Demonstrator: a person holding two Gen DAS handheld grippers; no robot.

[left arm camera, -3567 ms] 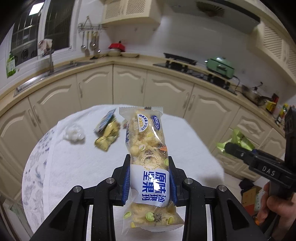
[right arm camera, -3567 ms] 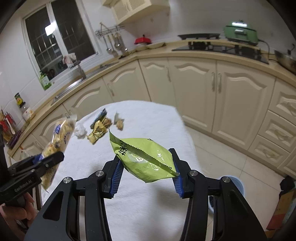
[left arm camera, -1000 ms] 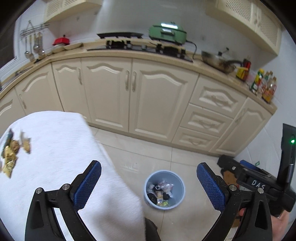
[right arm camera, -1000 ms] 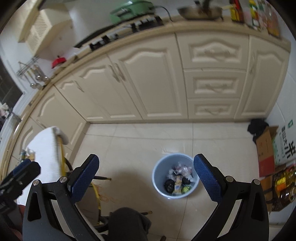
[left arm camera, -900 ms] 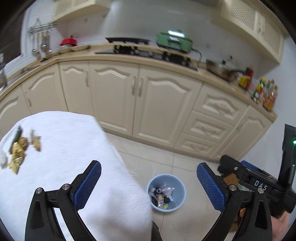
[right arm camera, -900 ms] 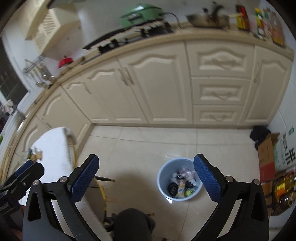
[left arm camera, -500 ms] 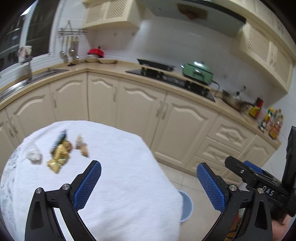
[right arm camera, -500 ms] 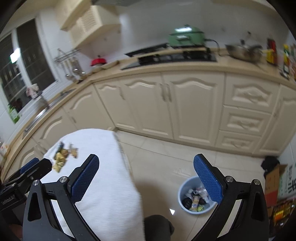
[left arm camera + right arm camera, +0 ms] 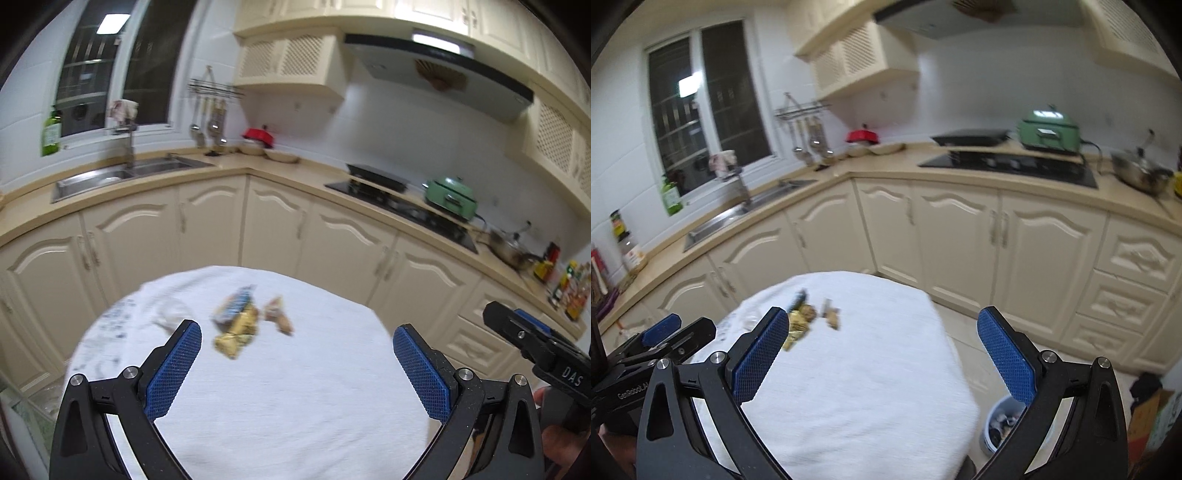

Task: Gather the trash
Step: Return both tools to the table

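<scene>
Both the left gripper (image 9: 297,363) and the right gripper (image 9: 882,349) are spread wide and empty over the white-clothed table (image 9: 295,406) — the step is reaching for more trash. The yellow wrapper (image 9: 236,330) and brown scrap (image 9: 279,317) lie at 12 o'clock; motion blur hides their details, and the bin (image 9: 999,428) is half-hidden at 4 o'clock.

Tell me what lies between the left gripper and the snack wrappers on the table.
Only bare white tablecloth lies between the left gripper and the wrappers, per the left wrist view.
</scene>
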